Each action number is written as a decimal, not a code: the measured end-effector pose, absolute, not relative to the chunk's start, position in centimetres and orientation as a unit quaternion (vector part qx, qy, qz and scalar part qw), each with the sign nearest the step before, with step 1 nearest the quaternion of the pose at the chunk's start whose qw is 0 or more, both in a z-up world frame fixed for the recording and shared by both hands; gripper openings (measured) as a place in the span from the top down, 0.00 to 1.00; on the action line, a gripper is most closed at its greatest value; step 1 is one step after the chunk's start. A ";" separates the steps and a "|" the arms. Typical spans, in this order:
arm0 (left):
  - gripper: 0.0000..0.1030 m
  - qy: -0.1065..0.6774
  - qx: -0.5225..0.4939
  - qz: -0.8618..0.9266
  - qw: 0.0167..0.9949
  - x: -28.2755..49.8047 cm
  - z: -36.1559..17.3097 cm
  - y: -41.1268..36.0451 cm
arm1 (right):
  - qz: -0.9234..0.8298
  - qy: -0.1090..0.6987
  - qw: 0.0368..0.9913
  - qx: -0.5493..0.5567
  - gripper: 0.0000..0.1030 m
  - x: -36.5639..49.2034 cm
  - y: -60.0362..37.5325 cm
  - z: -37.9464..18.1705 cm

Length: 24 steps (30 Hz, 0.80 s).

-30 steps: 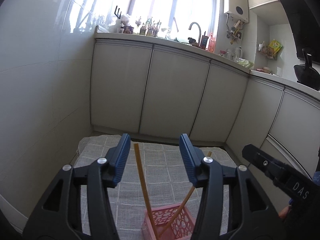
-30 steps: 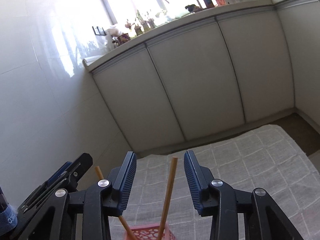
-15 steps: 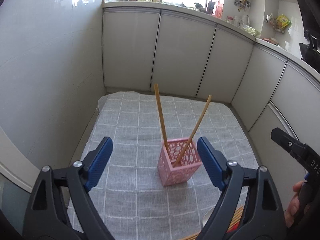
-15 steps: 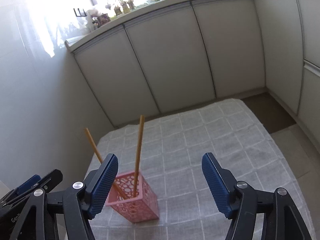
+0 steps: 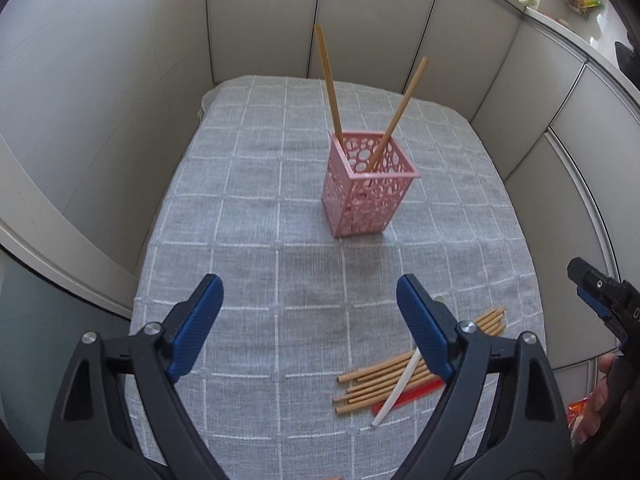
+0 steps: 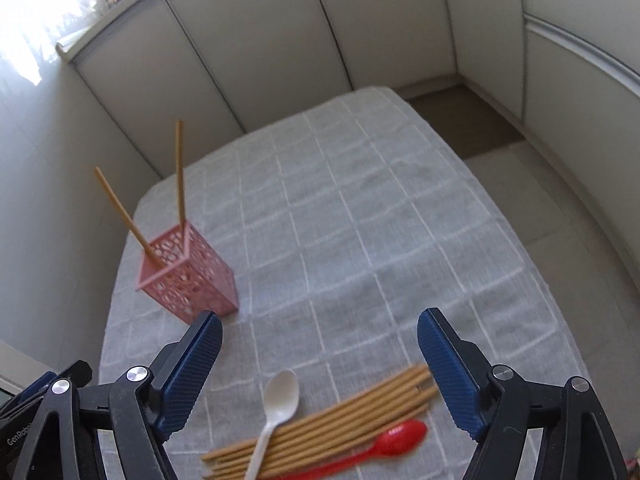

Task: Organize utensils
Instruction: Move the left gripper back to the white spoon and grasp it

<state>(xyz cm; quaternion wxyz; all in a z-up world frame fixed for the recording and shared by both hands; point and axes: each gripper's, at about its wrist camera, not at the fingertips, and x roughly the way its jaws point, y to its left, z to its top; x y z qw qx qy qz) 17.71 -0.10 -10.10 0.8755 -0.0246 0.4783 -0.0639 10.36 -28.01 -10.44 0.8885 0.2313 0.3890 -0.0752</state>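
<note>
Pale kitchen cabinets stand around a worktop [image 5: 248,240] with a grey checked cloth. Far off, a pink holder [image 5: 366,184] has two chopsticks [image 5: 328,80] in it. Near, a chopstick pile [image 6: 328,420] lies under a white spoon [image 6: 276,412], beside a red spoon [image 6: 384,444]. The left hand-held gripper [image 5: 306,320] and right hand-held gripper [image 6: 320,364] have just been opening; both are spread wide, with nothing between them. A grab could catch many sticks and scatter them.

Left wrist view: looks steeply down along the left gripper [image 5: 308,320] from the desk's [image 5: 256,240] near edge toward its far edge. Right wrist view: similar downward look along the right gripper [image 6: 320,364], nearer the loose chopsticks [image 6: 320,424]. Both share the pink basket [image 5: 366,188], chopsticks and checked cloth.
</note>
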 end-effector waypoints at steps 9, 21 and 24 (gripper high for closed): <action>0.14 0.562 0.031 -0.093 0.821 17.5 -15.4 -3.6 | -0.087 0.530 0.808 0.244 0.18 10.6 -29.8 -17.1; 0.23 0.569 0.009 -0.202 0.797 19.6 -18.6 -8.8 | -0.091 0.564 0.777 0.263 0.18 11.0 -32.5 -19.4; 0.34 0.575 0.008 -0.214 0.790 20.4 -19.7 -10.4 | -0.091 0.569 0.773 0.265 0.18 11.2 -32.8 -19.8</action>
